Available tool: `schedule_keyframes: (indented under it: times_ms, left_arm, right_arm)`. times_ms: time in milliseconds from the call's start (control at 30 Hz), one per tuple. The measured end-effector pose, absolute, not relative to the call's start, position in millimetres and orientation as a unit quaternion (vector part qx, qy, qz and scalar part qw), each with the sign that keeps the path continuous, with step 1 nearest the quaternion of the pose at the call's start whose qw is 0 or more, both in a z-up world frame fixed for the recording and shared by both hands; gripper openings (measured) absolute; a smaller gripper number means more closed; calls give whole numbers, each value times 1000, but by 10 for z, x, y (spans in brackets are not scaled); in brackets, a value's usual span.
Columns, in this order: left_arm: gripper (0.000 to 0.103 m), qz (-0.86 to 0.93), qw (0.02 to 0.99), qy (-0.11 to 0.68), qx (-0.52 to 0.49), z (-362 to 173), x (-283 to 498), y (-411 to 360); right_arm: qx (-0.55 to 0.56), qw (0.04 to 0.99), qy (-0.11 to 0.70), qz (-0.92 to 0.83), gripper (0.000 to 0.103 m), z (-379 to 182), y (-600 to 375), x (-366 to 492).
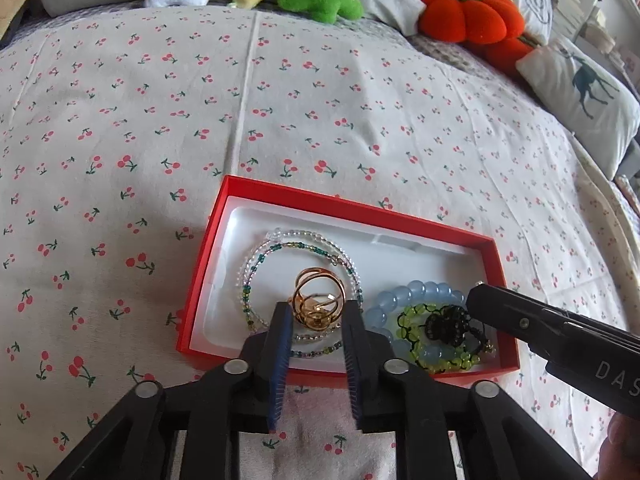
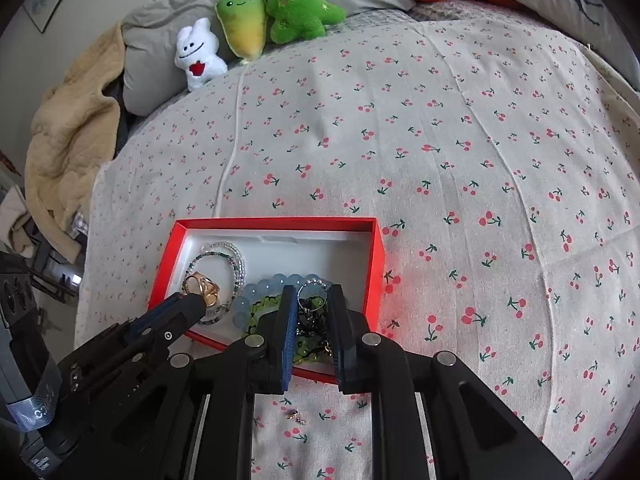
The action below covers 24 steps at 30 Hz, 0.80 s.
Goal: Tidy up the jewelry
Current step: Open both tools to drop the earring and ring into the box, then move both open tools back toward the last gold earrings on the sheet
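A red box [image 1: 212, 236] with a white liner lies on the cherry-print bedspread; it also shows in the right wrist view [image 2: 378, 256]. Inside lie a clear and green bead necklace [image 1: 260, 264], a blue bead bracelet [image 1: 404, 296], a lime bracelet [image 1: 412, 320] and a black beaded piece [image 1: 444, 326]. My left gripper [image 1: 318, 312] is shut on a gold ring [image 1: 318, 298], held over the box. My right gripper [image 2: 313, 294] is shut on a silver ring [image 2: 313, 291] with small beads, over the bracelets. A small trinket [image 2: 297, 416] lies on the bedspread in front of the box.
Plush toys [image 2: 244, 24] and grey pillows line the far edge of the bed. An orange pumpkin plush [image 1: 472, 20] and a deer-print cushion [image 1: 584, 96] sit at the far right. A beige blanket [image 2: 72, 128] hangs off the left side.
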<state>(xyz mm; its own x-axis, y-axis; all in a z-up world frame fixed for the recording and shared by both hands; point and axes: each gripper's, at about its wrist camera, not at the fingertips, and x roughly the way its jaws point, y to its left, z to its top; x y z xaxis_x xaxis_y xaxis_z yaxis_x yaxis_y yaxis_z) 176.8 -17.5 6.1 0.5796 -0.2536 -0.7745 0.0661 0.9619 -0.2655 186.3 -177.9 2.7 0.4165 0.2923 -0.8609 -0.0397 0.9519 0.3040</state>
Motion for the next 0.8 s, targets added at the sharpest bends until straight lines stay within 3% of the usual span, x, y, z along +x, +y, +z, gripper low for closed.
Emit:
schedule_keyframes:
  times_ms: [67, 300, 433, 633, 700, 767, 800]
  left_arm:
    - [41, -89, 883, 447, -110, 76, 1757, -160]
    - [47, -89, 883, 449, -107, 164, 1666, -146]
    - [58, -85, 885, 447, -93, 233, 1564, -137]
    - [71, -75, 884, 456, -70, 249, 1394, -90]
    - [75, -73, 883, 459, -67, 248, 1328, -65]
    - [79, -72, 881, 462, -65, 245, 1266, -45]
    - [80, -72, 881, 464, -63, 240, 1237, -36]
  right_arm:
    - [123, 832, 532, 100, 18, 34, -1792, 1870]
    - [119, 837, 524, 101, 23, 154, -1819, 1813]
    - [118, 837, 523, 106, 31, 216, -1832, 1755]
    - [109, 839, 522, 105, 34, 301, -1874, 1640]
    - [103, 839, 524, 101, 42, 320, -1890, 1595]
    - [102, 840, 524, 96, 57, 332, -1913, 1550]
    - [103, 840, 524, 95, 58, 336, -1926, 1528]
